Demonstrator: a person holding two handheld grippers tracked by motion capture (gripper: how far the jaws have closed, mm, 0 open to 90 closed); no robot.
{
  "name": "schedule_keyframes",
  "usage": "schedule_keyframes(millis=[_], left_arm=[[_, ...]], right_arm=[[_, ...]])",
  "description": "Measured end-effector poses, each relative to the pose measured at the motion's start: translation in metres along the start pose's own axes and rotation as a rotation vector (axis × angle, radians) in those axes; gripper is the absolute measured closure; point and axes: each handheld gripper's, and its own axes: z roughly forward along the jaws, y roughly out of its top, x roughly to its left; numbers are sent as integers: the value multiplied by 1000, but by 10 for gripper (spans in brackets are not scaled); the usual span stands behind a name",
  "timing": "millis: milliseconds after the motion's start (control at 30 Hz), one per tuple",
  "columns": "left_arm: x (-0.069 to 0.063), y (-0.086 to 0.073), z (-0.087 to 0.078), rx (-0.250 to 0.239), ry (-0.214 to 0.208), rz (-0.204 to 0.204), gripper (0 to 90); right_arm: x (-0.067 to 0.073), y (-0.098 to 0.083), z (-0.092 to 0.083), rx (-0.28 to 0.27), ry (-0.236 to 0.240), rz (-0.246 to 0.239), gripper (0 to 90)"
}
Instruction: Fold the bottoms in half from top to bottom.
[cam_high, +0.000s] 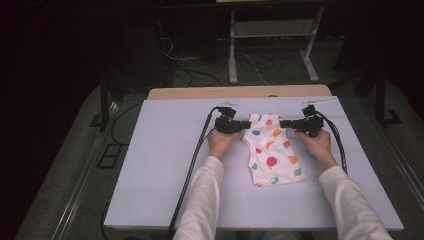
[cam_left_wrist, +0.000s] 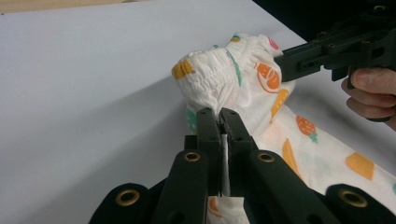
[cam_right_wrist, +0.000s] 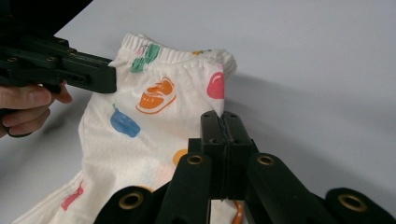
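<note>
between both hands, small white cotton shorts with coloured fruit prints (cam_high: 270, 152): waistband ends clamped in closed left gripper (cam_high: 243, 125) and right gripper (cam_high: 286, 123), length trailing toward person.

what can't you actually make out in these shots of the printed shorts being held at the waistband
- Cloth pinched by the left gripper: in the left gripper view its closed fingers hide how much is caught.
- Same for the right gripper in the right gripper view.
- Printed shorts: the leg ends are cut off by the bottom edge in both gripper views.
- Prints: too small to identify in the high view.
- Floor beyond the table: dark in the high view.
</note>
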Motion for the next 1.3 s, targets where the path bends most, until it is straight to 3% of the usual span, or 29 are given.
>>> schedule_keyframes(millis=[433,667,1133,1300], left_arm=[[-20,2,-11,-26,-6,18,871],[-27,-1,-13,-19,-17,32,871],[-36,-8,-19,-37,-33,18,871],[-43,-10,-23,-28,-37,38,871]], right_arm=[[11,-5,-17,-18,3,-41,883],[11,-10,-23,-34,14,-32,883],[23,-14,-32,-17,1,-39,883],[26,-20,-36,-23,1,-40,883]])
